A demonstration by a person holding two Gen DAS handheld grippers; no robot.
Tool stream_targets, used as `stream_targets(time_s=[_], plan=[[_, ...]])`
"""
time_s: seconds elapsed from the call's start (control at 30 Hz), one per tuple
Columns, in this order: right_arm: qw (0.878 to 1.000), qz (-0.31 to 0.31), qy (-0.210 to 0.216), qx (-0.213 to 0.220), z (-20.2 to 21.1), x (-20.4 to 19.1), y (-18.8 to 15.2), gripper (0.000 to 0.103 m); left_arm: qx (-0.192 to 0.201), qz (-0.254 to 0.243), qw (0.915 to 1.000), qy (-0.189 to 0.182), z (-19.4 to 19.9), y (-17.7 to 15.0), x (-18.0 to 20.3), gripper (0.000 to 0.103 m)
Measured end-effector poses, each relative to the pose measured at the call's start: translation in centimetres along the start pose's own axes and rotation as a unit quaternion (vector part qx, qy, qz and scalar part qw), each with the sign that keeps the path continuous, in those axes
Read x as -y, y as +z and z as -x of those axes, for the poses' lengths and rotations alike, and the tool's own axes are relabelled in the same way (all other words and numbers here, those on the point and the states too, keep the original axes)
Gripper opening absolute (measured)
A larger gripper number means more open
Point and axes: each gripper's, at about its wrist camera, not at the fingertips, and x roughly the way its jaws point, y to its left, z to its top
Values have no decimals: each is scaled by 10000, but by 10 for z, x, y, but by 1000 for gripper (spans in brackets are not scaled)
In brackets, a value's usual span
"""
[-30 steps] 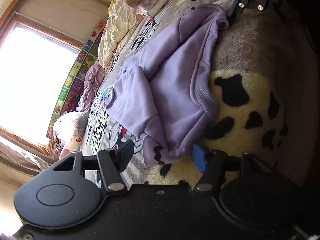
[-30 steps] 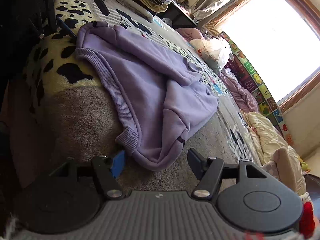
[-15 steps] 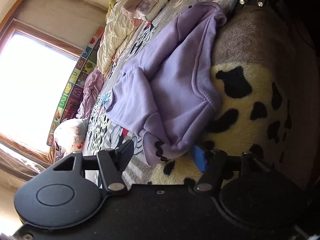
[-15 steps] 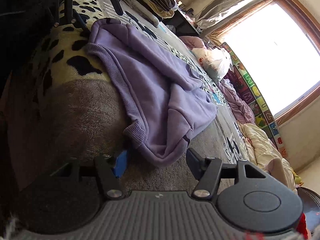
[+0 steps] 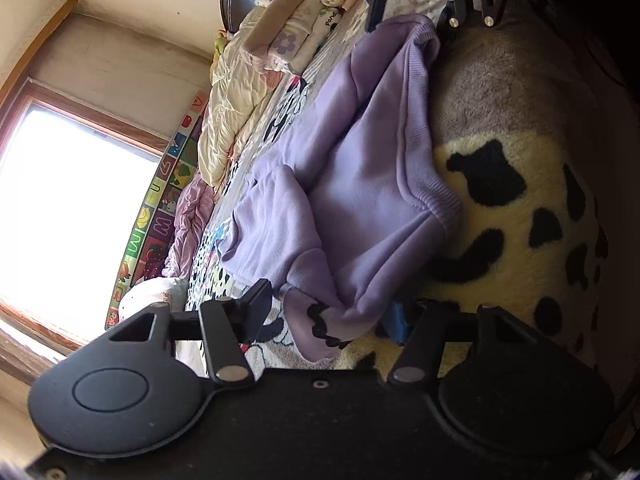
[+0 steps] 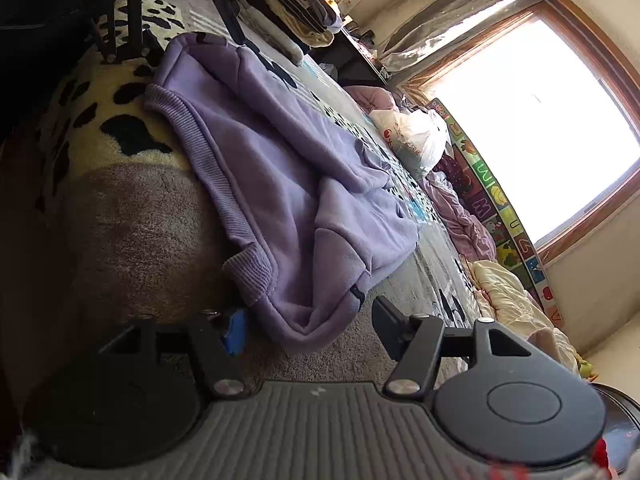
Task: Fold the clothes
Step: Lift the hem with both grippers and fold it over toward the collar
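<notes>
Left wrist view
Left gripper [image 5: 328, 312]: I am holding it spread wide, its fingers straddling the sweatshirt corner nearest me, gripping nothing.
Risk: I am judging that closing here may catch only the top layer or the cow-print blanket [image 5: 520, 200] beneath.
Purple sweatshirt [image 5: 352, 184]: lying rumpled across that blanket, ribbed hem toward its outer edge.

Right wrist view
Right gripper [image 6: 308, 326]: I am holding it spread too, flanking the opposite hem corner of the sweatshirt [image 6: 280, 184].
Risk: uneven grasps may be skewing the fold.
</notes>
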Motion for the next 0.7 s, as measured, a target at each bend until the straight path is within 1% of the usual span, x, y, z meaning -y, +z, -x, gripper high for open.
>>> stream_targets(time_s=[0.03,0.07,0.1,0.13,0.23,0.27,0.37,0.47,0.5,0.6,0.63,0.7], plan=[[9999,-75,76,-7,-5,1,0,53,-6,-10,10000,19,-1,1,1,47],[9998,-114,156,4,-6,2,0,46,-11,-20,10000,37,-1,1,3,44],[9996,-152,236,15,-8,2,0,42,-17,-29,10000,56,-2,2,4,35],[9993,-191,315,26,-10,2,0,38,-23,-39,10000,75,-2,2,5,31],[9991,-255,326,79,-8,5,-1,31,-40,-68,9999,130,-4,4,9,23],[9992,-240,303,93,-7,5,0,29,-45,-78,9998,149,-4,4,10,23],[9994,-214,260,118,0,7,5,26,-102,-41,9996,252,5,12,10,21],[9992,-205,331,90,12,12,10,25,-165,-36,9996,217,23,18,11,21],[9990,-186,393,69,18,13,11,25,-179,-51,9997,164,30,20,11,21],[9977,-52,674,-58,37,14,17,25,-257,-17,9994,-237,57,25,8,21],[9960,-45,879,-128,46,16,20,25,-272,81,9989,-364,65,27,3,21],[9944,-75,1038,-170,64,22,27,25,-257,489,9968,-574,76,31,-15,24]])
